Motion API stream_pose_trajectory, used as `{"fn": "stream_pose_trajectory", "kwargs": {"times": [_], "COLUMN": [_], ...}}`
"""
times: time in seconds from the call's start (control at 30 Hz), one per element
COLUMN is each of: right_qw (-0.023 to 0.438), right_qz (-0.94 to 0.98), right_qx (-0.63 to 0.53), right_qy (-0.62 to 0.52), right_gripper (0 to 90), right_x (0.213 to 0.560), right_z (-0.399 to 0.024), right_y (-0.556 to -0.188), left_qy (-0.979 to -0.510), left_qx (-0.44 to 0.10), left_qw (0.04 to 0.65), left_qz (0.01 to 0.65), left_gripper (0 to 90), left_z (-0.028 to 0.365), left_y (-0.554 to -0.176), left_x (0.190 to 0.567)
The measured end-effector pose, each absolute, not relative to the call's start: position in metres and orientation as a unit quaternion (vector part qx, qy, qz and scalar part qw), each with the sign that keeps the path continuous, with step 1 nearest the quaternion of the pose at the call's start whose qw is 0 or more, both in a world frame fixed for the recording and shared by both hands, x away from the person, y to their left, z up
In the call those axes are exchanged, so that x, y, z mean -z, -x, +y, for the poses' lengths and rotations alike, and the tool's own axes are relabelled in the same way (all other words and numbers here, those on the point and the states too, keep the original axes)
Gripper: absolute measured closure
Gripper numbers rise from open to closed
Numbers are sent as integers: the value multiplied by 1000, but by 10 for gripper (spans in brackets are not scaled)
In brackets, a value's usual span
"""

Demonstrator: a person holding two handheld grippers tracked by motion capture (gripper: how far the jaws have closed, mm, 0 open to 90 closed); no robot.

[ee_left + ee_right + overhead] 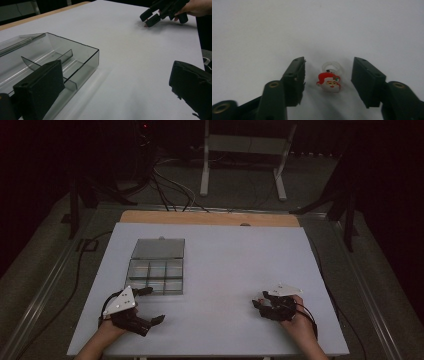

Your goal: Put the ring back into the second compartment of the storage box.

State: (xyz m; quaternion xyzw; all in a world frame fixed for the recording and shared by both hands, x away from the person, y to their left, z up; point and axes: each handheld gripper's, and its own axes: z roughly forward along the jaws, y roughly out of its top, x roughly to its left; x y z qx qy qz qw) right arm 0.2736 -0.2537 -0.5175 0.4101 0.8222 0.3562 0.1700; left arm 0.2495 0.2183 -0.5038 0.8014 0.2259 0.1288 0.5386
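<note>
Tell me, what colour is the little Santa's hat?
Red. The Santa ring shows best in the right gripper view.

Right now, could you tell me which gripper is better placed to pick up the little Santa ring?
The right gripper. Its open jaws already stand on either side of the Santa ring, apart from it. The left gripper sits open across the table, beside the clear divided box.

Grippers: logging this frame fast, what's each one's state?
Left gripper: open, holding nothing.
Right gripper: open, jaws either side of a Santa ring, not gripping.
</note>
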Motion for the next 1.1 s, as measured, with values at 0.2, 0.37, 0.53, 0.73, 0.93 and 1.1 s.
{"fn": "stream_pose_trajectory", "kwargs": {"times": [0.2,0.37,0.53,0.73,0.93,1.1], "right_qw": [169,166,167,162,165,164], "right_qz": [824,828,832,831,830,830], "right_qx": [-347,-338,-332,-332,-329,-328], "right_qy": [-415,-415,-412,-416,-419,-420], "right_gripper": [525,592,632,676,704,711], "right_x": [517,518,519,518,518,517], "right_z": [-253,-253,-252,-252,-251,-252], "right_y": [-276,-277,-277,-279,-279,-278], "left_qy": [-804,-804,-803,-803,-802,-804], "left_qx": [-130,-130,-129,-130,-129,-129], "left_qw": [535,535,534,534,535,534], "left_qz": [227,227,229,229,230,229], "left_gripper": [8,8,8,8,8,8], "left_z": [218,218,219,219,219,218], "left_y": [-250,-250,-250,-250,-250,-250], "left_x": [504,504,504,504,504,505]}}
